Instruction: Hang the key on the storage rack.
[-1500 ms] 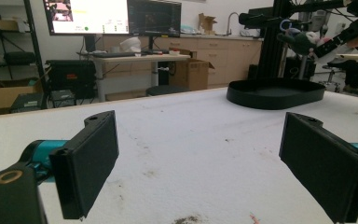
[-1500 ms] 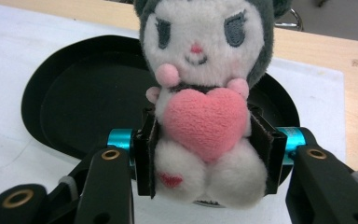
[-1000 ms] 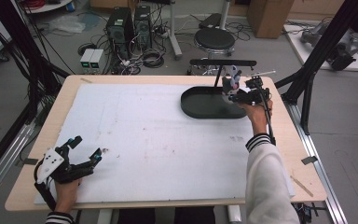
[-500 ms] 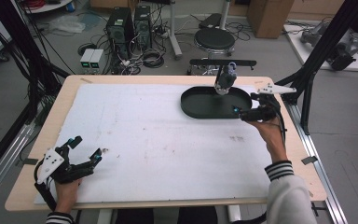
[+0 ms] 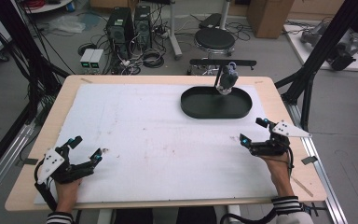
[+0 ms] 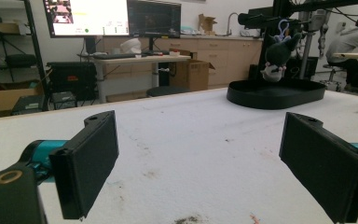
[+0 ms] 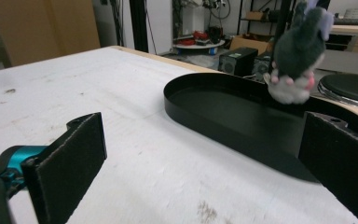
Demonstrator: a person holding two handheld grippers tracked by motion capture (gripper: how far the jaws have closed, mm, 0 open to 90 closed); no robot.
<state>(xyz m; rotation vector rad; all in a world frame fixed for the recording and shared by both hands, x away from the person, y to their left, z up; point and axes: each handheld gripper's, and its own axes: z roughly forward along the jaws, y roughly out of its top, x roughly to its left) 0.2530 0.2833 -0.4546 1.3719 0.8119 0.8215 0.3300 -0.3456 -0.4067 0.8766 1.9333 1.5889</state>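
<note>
The small grey plush toy (image 5: pixel 226 80) hangs from the black bar (image 5: pixel 223 62) at the table's far edge, at about one o'clock in the high view, dangling just above the far rim of the oval black tray (image 5: pixel 216 103). In the right gripper view it sits at upper right, grey body, pale feet and a purple loop on top, clear of the tray floor as far as can be told.

The right gripper (image 5: pixel 254 132) rests at about four o'clock on the white table cover (image 5: pixel 144 135), near side of the tray, jaws spread wide with nothing between them. The left gripper (image 5: pixel 86 151) lies at about eight o'clock, well apart from the toy, also wide open and empty.

Judging by the layout, the hanging looks finished and both hands are parked. If the toy needs any further handling, the right gripper is the one to use: come in toward twelve o'clock over the tray, level with the plush body rather than the loop, and close gently on the soft middle so it neither swings nor slips off the bar. Keep the lower jaw above the tray rim to avoid nudging the tray. The left can remain where it is.
</note>
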